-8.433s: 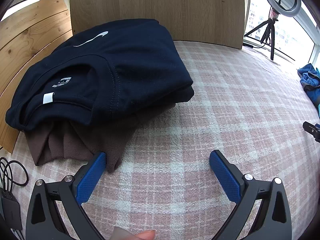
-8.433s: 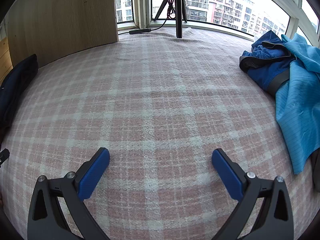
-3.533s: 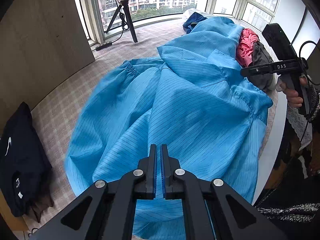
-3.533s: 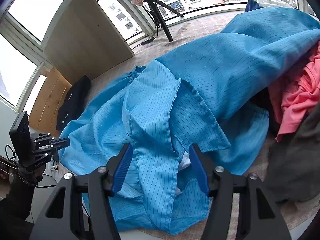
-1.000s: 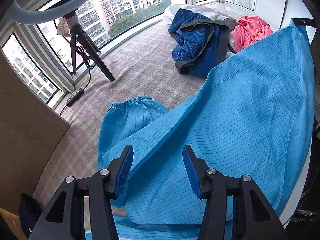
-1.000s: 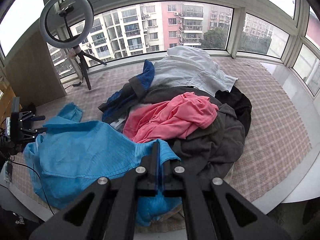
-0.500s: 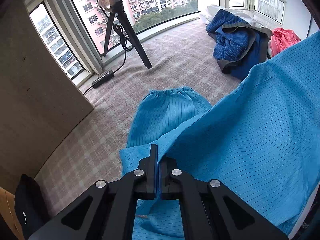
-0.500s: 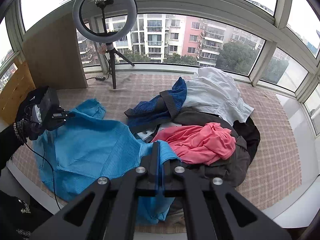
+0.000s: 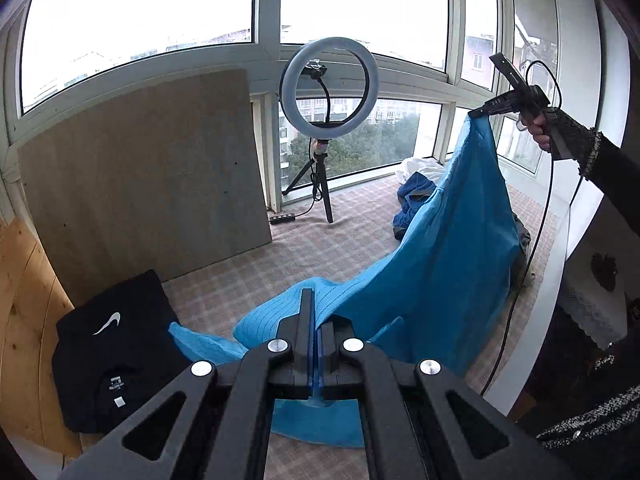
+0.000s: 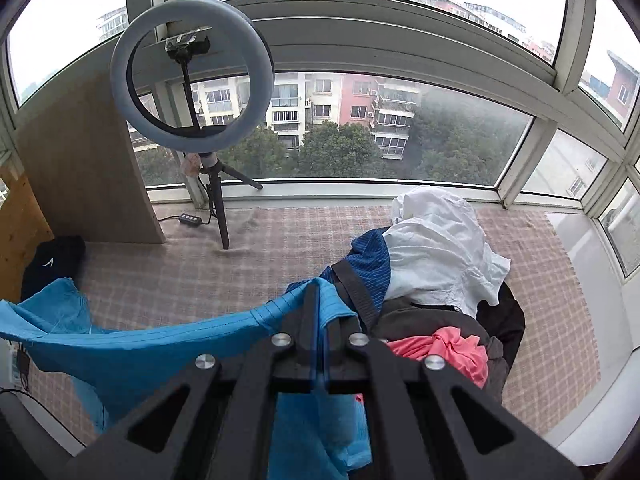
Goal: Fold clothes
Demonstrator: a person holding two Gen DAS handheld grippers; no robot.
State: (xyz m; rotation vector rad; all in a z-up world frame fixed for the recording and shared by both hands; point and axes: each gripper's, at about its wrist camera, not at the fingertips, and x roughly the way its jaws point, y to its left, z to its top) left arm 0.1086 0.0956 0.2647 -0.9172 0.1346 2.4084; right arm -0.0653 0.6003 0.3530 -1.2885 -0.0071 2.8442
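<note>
Left gripper [image 9: 315,344] has just clamped the blue garment [image 9: 448,264]; right gripper [image 10: 319,344] grips its other edge, lifting it to spread for folding.

place: likely home sunroom | bay windows [image 10: 360,128] | laundry pile [image 10: 440,300]

My right gripper [image 10: 318,304] has its fingers [image 10: 309,320] clamped on an edge of the light blue striped garment [image 10: 160,344], which stretches taut to the left and hangs below. Beyond it lies the clothes pile: a white shirt [image 10: 440,252] on top, a dark blue striped piece [image 10: 370,264], a pink top [image 10: 444,350] and dark grey fabric. A ring light [image 10: 192,92] on its tripod stands on the checked cloth [image 10: 260,248] by the window. A folded black shirt [image 10: 54,260] sits far left.
</note>
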